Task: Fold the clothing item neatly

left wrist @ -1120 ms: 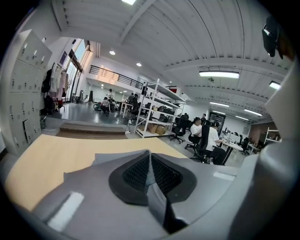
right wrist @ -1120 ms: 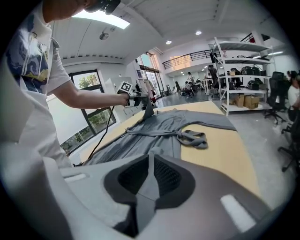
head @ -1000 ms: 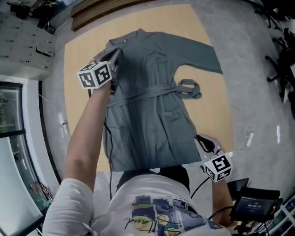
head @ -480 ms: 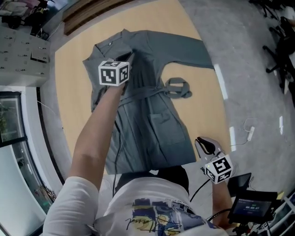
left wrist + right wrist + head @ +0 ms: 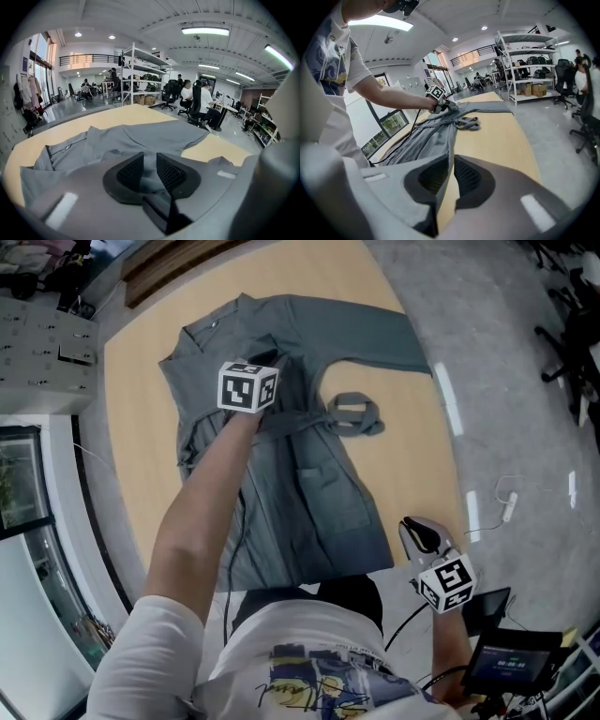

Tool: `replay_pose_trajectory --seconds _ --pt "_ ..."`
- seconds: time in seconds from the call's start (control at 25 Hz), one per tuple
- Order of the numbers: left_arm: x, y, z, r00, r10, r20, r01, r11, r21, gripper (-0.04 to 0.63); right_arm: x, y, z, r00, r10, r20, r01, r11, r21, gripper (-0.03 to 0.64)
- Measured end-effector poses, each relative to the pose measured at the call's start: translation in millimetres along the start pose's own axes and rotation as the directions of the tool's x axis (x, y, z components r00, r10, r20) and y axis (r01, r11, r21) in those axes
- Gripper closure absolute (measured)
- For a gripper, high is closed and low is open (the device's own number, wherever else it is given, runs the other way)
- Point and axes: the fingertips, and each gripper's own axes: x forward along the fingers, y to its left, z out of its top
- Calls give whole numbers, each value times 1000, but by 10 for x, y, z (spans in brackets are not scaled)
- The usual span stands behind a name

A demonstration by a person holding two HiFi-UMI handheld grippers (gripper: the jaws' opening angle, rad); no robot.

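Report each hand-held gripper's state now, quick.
Left hand-held gripper: open, jaws have just been opening, grey robe between them, ungripped.
Right hand-held gripper: shut, nothing visibly held.

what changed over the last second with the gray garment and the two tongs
The left tongs moved from the gray garment's shoulder edge, at the head view's left, inward over its chest. Their jaws have just been opening, and gray cloth shows in the gap. The right tongs stayed closed near the hem corner. The outstretched sleeve and the belt loop lie as before.
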Motion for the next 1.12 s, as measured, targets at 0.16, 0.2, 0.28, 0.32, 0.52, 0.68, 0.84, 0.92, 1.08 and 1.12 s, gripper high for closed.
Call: replay_pose_trajectory --seconds 0.16,0.2,0.28,0.32,0.52,0.68,0.84,0.92,1.08,1.12 --pt "-51 -14 53 1000 -5 15 5 1000 -6 489 7 -5 -2 1000 5 -2 -5 1000 -9 591" --pt "-82 -9 66 1000 0 17 0 1000 -5 489 9 -6 4 1000 7 -2 -7 1000 -13 591" --pt "-169 3 98 1000 5 30 -4 1000 -10 489 15 -6 26 1000 10 -4 -11 1000 -26 591" --pt "-226 9 122 999 4 41 -4 1000 -16 489 22 -7 48 1000 13 -3 -13 999 -36 591" --pt "-655 13 238 994 0 107 3 1000 -31 489 61 -29 198 1000 25 1 -25 996 -85 591" --pt "-1164 -81 274 985 -13 170 20 999 -40 489 117 44 352 999 40 3 -39 990 -132 591" --pt "-1765 -328 221 969 -64 239 67 998 -2 489 200 320 527 996 85 6 -82 974 -213 591" --pt "-2074 -504 140 960 -97 264 92 995 31 489 230 486 588 994 106 3 -101 962 -254 591" --pt "-2737 -911 -133 935 -152 320 145 988 44 491 227 783 684 993 120 2 -113 940 -323 591" --pt "-2913 -1020 -240 931 -158 330 152 987 45 491 213 862 683 993 122 2 -114 935 -335 591"
